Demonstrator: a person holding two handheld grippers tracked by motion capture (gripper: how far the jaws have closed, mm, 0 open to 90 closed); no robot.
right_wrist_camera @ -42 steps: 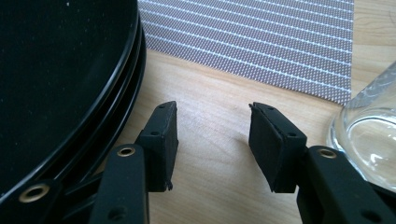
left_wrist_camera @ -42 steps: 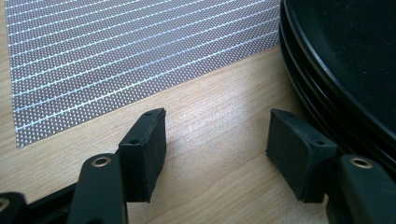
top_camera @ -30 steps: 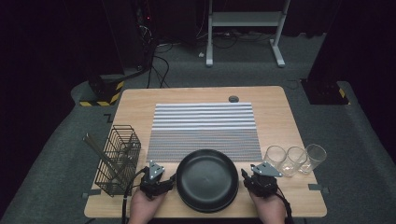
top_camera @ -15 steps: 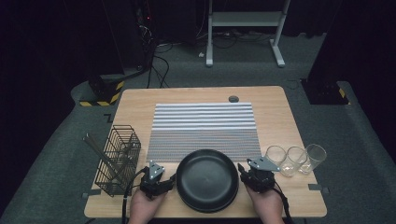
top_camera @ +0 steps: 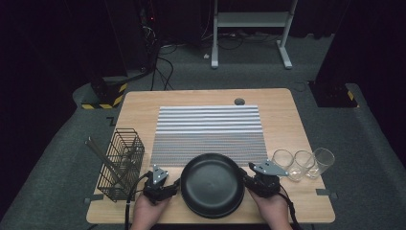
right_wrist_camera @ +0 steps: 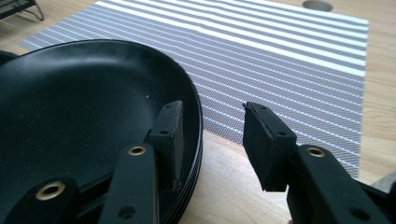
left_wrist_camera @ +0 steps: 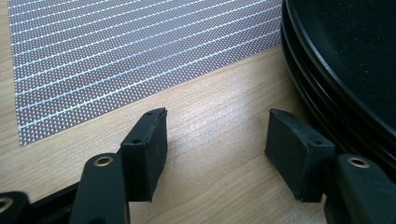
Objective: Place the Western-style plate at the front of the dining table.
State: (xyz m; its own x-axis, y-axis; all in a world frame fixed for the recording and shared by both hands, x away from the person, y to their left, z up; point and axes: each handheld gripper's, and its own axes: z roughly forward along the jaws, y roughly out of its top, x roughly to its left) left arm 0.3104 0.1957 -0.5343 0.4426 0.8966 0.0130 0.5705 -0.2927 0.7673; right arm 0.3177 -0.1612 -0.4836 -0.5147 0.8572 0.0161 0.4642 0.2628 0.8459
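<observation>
From above, a stack of black plates (top_camera: 211, 184) sits at the near edge of the wooden worktop (top_camera: 282, 120), partly overlapping the striped placemat (top_camera: 208, 132), with the left claw (top_camera: 168, 186) and right claw (top_camera: 250, 182) at its two sides. A wire basket (top_camera: 119, 163) stands to the left, three glasses (top_camera: 302, 163) to the right. Along the left claw (left_wrist_camera: 215, 140), the jaws stand released over bare wood, the plates (left_wrist_camera: 345, 65) just beside one jaw. Along the right claw (right_wrist_camera: 210, 135), the jaws are parted, one over the top plate's rim (right_wrist_camera: 93, 107), not pressing it.
</observation>
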